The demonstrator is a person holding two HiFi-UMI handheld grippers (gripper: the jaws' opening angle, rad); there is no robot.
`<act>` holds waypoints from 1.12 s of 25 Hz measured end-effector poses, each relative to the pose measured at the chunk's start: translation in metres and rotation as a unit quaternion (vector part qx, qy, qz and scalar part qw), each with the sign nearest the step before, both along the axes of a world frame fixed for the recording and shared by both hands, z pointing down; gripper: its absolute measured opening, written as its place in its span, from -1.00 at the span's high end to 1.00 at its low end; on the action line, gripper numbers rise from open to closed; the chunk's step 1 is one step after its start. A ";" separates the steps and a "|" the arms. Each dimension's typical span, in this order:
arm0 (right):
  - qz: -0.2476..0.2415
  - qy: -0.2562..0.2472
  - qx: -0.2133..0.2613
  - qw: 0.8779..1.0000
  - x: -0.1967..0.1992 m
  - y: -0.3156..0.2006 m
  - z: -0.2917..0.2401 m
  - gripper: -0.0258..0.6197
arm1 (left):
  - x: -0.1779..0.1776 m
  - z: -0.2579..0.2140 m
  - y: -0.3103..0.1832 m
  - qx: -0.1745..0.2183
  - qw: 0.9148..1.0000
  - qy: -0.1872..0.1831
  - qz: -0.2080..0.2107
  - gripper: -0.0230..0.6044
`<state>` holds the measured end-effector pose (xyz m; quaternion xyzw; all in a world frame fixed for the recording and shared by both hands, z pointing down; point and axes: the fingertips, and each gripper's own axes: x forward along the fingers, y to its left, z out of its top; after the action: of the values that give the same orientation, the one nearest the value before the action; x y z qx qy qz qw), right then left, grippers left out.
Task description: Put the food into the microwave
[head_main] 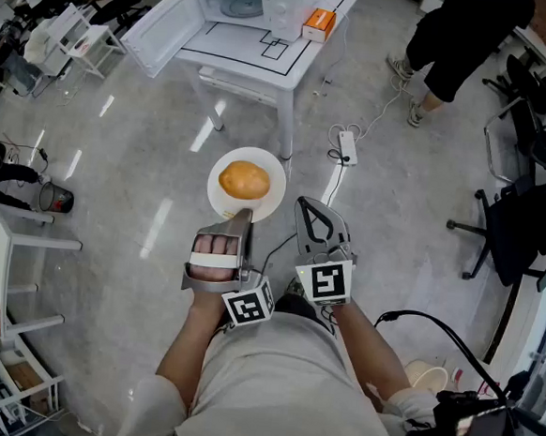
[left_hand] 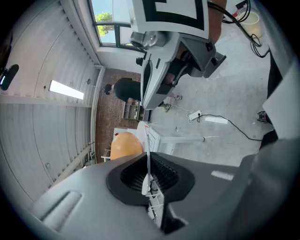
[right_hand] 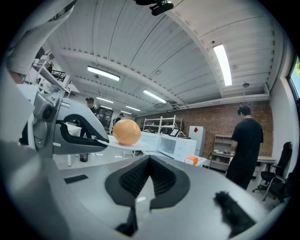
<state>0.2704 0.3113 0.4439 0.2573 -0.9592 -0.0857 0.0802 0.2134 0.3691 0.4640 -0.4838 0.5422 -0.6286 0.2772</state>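
An orange round bun lies on a white plate held out over the floor. My left gripper is shut on the plate's near rim, which shows edge-on between its jaws in the left gripper view. The bun sits just beyond them. My right gripper hovers right of the plate, shut, with nothing between its jaws. The white microwave stands far ahead on a white table with its door swung open to the left.
An orange box sits on the table beside the microwave. A person in black stands at the table's right. A power strip and cables lie on the floor ahead. Office chairs stand right, a white stool left.
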 end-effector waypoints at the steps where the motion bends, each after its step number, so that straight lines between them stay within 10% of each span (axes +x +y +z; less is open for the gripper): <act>1: -0.001 0.005 0.003 1.000 0.002 0.000 -0.001 0.89 | 0.002 -0.001 -0.001 0.001 1.000 0.000 0.001 0.85; 28: 0.059 0.018 -0.025 0.998 0.012 -0.097 0.031 0.89 | -0.001 0.027 -0.127 -0.012 0.998 0.014 0.059 0.85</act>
<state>0.2821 0.2148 0.4747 0.3103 -0.9424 -0.0615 0.1086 0.2123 0.2422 0.4910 -0.5264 0.5091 -0.6111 0.3003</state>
